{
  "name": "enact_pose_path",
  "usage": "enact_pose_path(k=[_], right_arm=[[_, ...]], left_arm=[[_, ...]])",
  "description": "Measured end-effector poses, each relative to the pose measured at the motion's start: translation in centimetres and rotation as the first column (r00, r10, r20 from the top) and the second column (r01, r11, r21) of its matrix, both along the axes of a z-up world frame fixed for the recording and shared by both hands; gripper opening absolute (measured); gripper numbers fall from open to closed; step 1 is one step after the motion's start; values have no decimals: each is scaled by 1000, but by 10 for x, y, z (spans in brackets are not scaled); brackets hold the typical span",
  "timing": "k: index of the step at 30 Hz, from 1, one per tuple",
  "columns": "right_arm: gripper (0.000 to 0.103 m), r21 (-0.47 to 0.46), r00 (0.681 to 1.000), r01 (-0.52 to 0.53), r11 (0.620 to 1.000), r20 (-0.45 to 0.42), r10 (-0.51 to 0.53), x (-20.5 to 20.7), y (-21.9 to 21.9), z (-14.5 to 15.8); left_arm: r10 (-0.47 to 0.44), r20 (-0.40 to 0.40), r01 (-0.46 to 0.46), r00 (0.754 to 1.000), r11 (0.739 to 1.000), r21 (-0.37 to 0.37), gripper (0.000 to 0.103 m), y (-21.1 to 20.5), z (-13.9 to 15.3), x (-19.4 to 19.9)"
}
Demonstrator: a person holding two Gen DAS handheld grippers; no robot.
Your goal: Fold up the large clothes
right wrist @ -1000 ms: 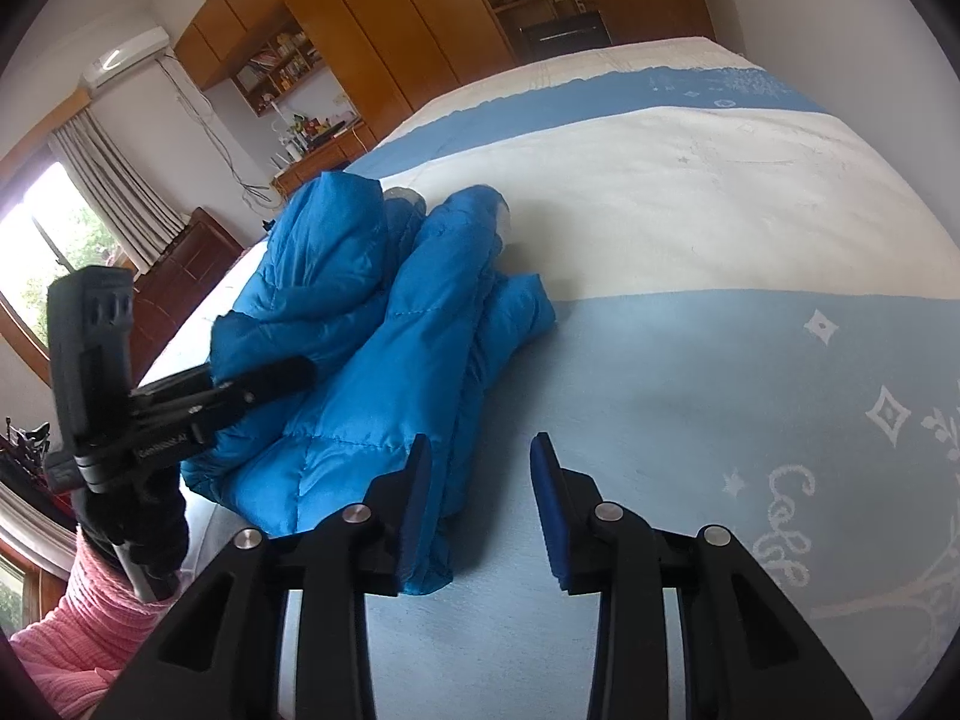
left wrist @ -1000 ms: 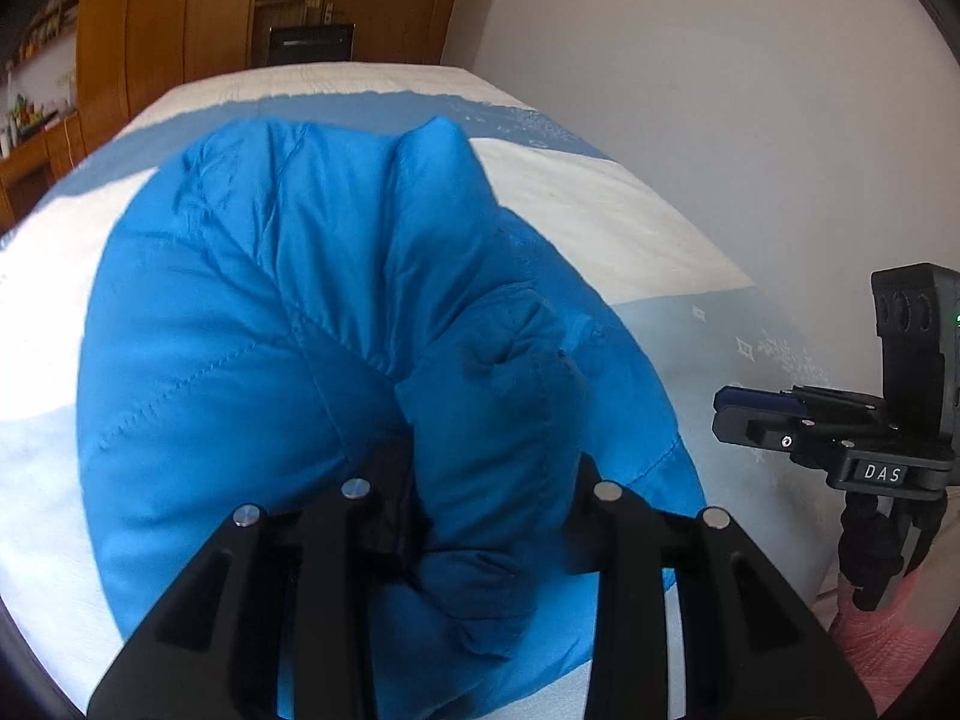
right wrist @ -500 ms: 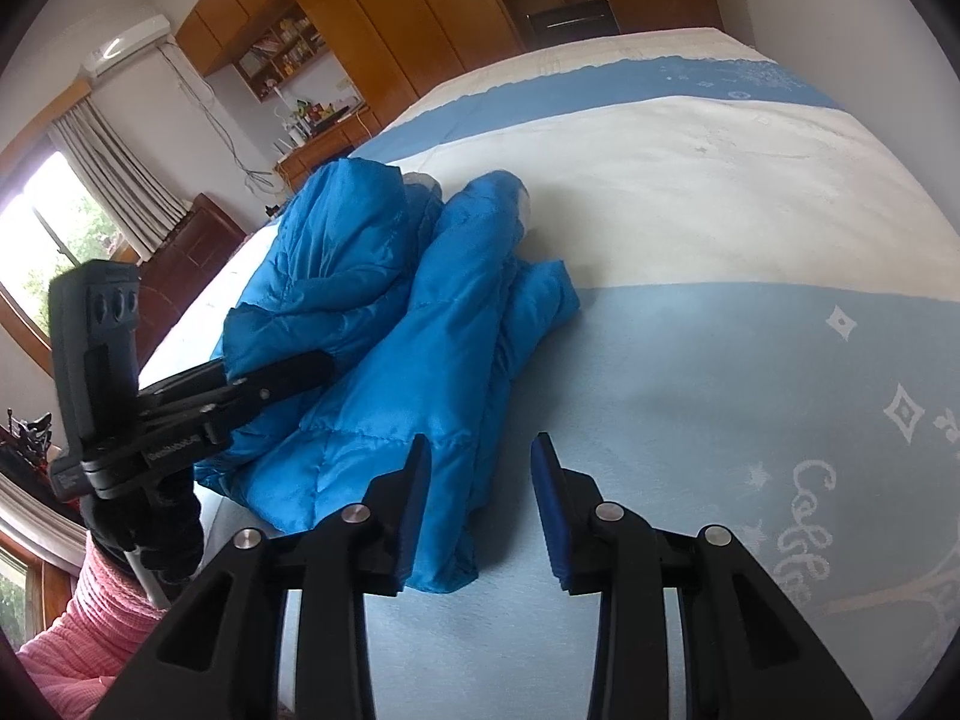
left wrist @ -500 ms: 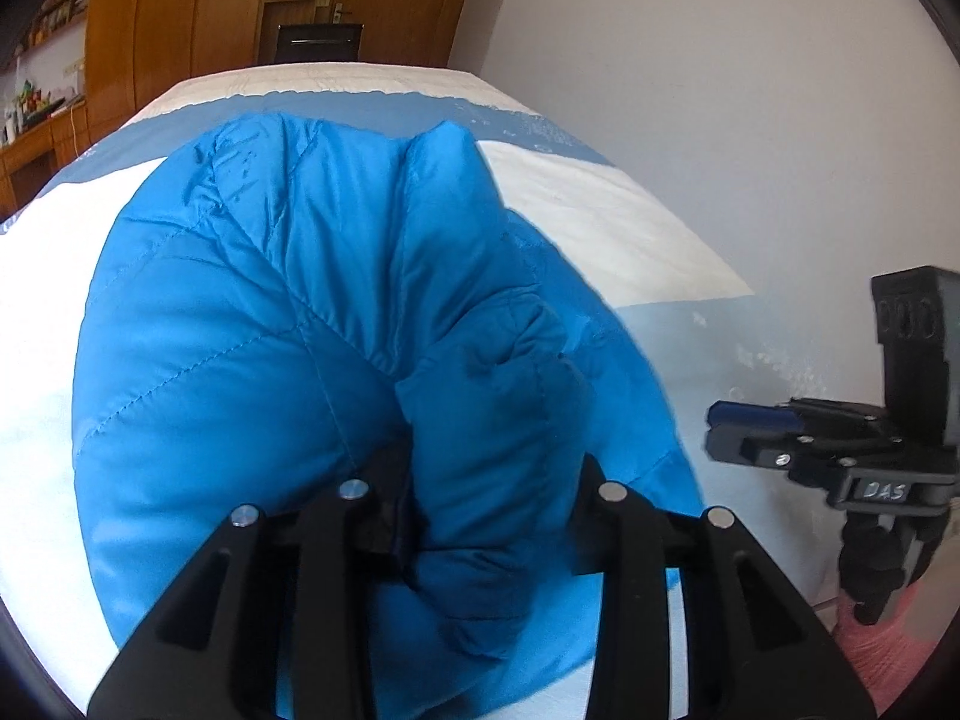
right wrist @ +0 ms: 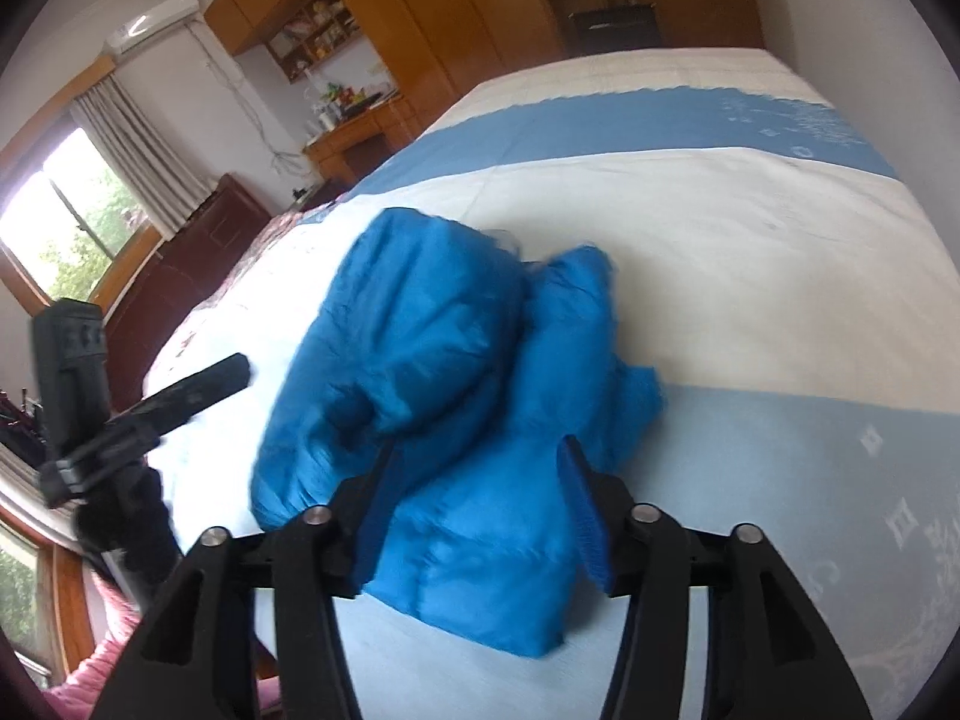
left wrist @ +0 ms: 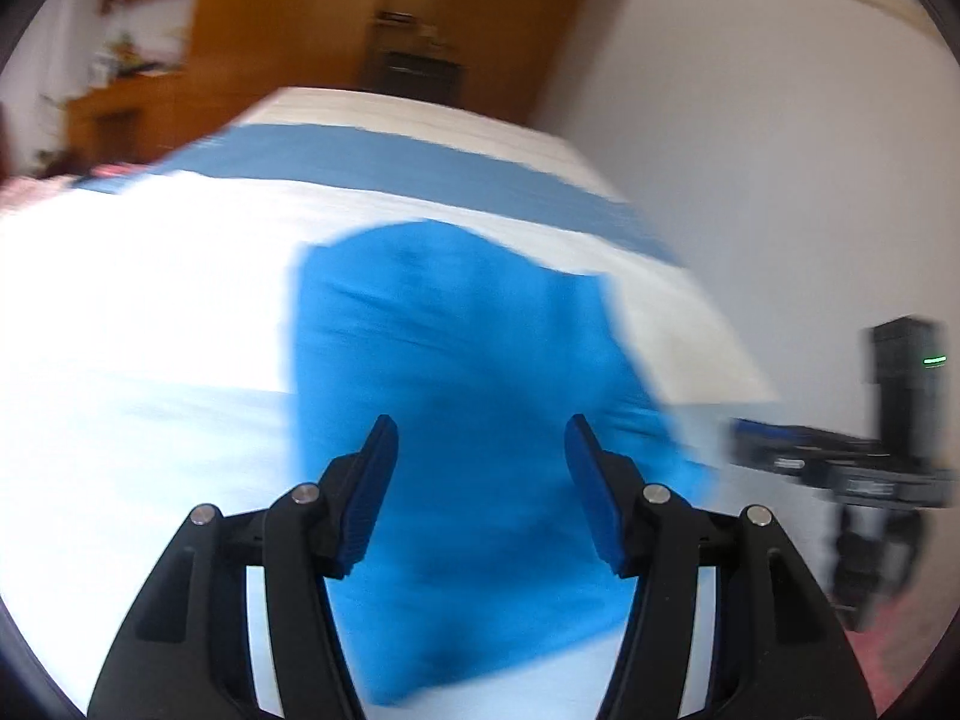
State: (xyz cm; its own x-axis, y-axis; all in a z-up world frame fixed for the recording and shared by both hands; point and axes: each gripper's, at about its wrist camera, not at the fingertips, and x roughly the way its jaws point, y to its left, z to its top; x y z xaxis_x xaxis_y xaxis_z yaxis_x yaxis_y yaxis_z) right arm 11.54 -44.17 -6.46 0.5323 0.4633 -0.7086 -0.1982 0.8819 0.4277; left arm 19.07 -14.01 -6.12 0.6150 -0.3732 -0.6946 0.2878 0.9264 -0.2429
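Note:
A bright blue quilted jacket [left wrist: 468, 396] lies bundled on the bed [left wrist: 138, 324]. My left gripper [left wrist: 480, 438] hovers above its near end, jaws opening, pads clear of the cloth; this view is blurred by motion. In the right wrist view the same jacket [right wrist: 444, 384] lies folded in a heap, and my right gripper [right wrist: 474, 456] hangs over its near edge, jaws opening with nothing pinched. The left gripper [right wrist: 198, 384] shows at the left of that view, beside the jacket. The right gripper [left wrist: 780, 450] appears at the right edge of the left wrist view.
The bed [right wrist: 750, 252] carries a white and pale blue cover with darker blue bands. A white wall [left wrist: 780, 150] runs along its right side. Wooden wardrobes [right wrist: 468, 12], a desk with clutter [right wrist: 354, 120] and a window [right wrist: 66, 222] stand beyond. A pink sleeve [right wrist: 114, 660] shows low left.
Both grippers have let the jacket go, opened wider and lifted back from it. The left view has swung, so more of the bed shows to the jacket's left.

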Motion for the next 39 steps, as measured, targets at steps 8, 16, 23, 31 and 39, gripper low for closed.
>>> enact_pose_path(k=[8,16,23,31,39], right_arm=[[67,97,983,-11,995,-182,29,55,26,-17],[73,178,954,1,984,-296,53,89,34,-51],[50,215,945,-24,976,-312,92,110,47,-70],[21,225,970,-99,969,-195,144,101,50,-42],[16,198,980,-181,963,-42,193,74,46,10]], left_arm=[[59,-45,-57,997,997,49,56,15,-29,29],[54,-37,-53,998,998,36,57,23,-38,35],[58,-13,-57,998,997,47,58,24,-40,40],[80,6,-80,997,995,67,59,21,-36,34],[88,42,-91,995,994,64,59,15,-20,20]])
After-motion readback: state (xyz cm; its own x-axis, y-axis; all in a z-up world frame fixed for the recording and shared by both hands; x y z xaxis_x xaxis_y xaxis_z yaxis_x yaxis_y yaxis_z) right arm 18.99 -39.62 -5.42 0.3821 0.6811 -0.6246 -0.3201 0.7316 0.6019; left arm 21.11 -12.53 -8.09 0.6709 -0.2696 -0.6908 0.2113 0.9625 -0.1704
